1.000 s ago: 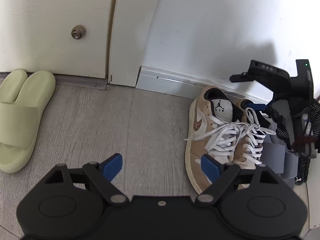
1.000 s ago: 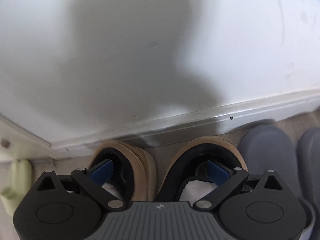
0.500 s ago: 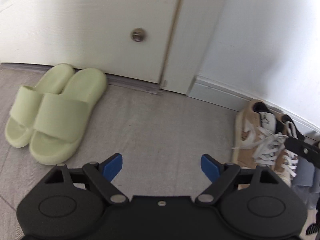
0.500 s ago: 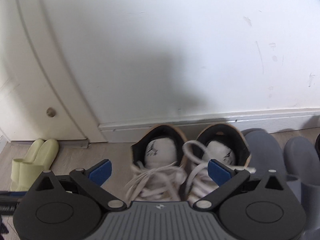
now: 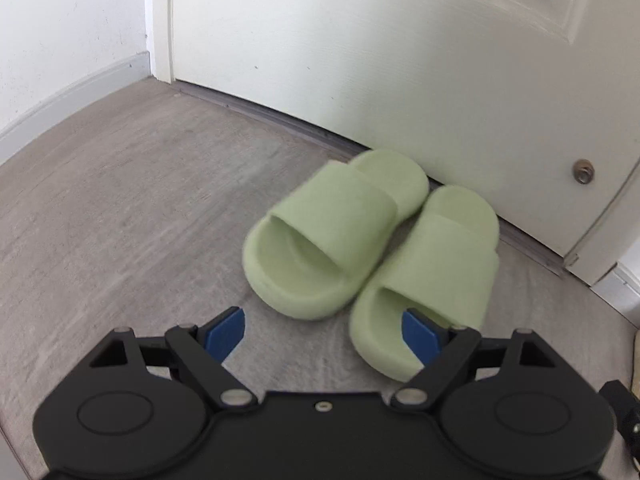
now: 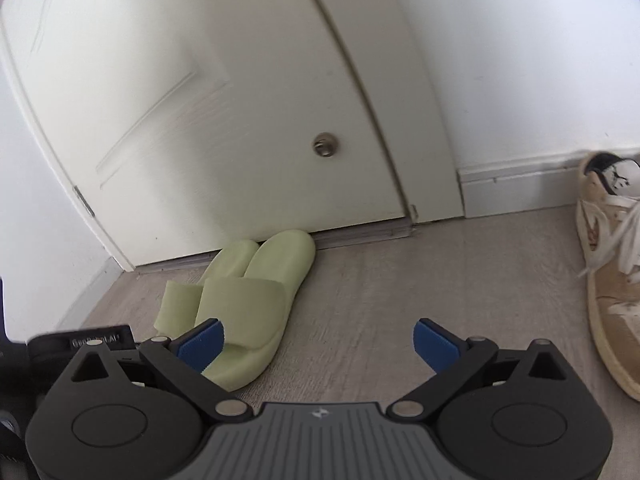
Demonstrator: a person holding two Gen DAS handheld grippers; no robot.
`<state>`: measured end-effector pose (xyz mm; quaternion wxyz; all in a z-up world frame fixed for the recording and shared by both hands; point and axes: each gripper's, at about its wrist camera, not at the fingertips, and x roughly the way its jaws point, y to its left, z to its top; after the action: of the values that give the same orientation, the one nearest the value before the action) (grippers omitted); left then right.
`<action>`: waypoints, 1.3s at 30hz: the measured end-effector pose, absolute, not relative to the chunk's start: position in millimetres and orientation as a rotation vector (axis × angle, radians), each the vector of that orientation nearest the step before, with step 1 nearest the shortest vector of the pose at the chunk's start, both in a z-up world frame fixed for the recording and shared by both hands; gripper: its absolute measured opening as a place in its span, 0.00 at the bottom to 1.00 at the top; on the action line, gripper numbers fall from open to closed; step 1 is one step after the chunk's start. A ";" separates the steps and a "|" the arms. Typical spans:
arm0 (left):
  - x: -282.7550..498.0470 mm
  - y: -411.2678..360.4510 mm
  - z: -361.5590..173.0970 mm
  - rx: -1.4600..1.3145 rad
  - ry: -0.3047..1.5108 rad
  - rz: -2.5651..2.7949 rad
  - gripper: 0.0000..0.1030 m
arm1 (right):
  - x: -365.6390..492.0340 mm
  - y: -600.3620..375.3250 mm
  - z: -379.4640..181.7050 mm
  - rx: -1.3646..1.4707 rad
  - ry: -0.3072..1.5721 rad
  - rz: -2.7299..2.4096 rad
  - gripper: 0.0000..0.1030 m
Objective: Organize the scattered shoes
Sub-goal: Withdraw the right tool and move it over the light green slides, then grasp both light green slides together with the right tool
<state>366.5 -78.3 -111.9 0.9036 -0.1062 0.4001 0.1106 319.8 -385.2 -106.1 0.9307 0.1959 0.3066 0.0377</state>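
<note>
Two pale green slides are present, lying side by side and touching on the grey floor, toes toward the white door. In the left wrist view the left slide and the right slide lie at a slight angle to each other, their heels nearest the camera.

The left tongs are spread wide and hold nothing. One blue pad stands over bare floor; the other blue pad overlaps the heel of the right slide in the picture. Contact cannot be confirmed.

The right tongs are likewise wide open and empty. Their left pad appears in front of the nearer slide; their right pad is over bare floor.

One tan sneaker with white laces is visible at the right edge of the right wrist view, well apart from the slides, beside the grey baseboard. One round metal fitting sits low on the door. Part of the other tool shows at the lower left of that view.
</note>
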 end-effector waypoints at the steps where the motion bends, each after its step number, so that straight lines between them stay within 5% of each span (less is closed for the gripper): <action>1: 362.4 -66.4 -110.7 -0.233 0.799 0.251 0.84 | 321.1 -376.0 -108.7 0.410 0.611 0.073 0.95; 9: 349.7 -23.9 -109.9 -0.219 0.786 0.280 0.84 | 353.3 -246.7 -163.5 0.322 0.612 0.114 0.82; 17: 321.9 48.2 -145.1 -0.635 0.769 0.453 0.84 | 380.3 -185.4 -157.5 0.138 0.563 -0.005 0.82; 35: 307.8 61.9 -161.8 -0.735 0.748 0.484 0.84 | 441.4 -140.3 -180.5 -0.048 0.593 -0.138 0.81; 39: 306.9 57.5 -156.8 -0.727 0.737 0.478 0.84 | 437.7 -138.0 -178.6 -0.126 0.566 -0.116 0.62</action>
<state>306.9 57.5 -156.8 0.8419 -0.3442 0.3486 0.2262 437.7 -138.0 -178.6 0.9566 -0.0620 0.2788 -0.0571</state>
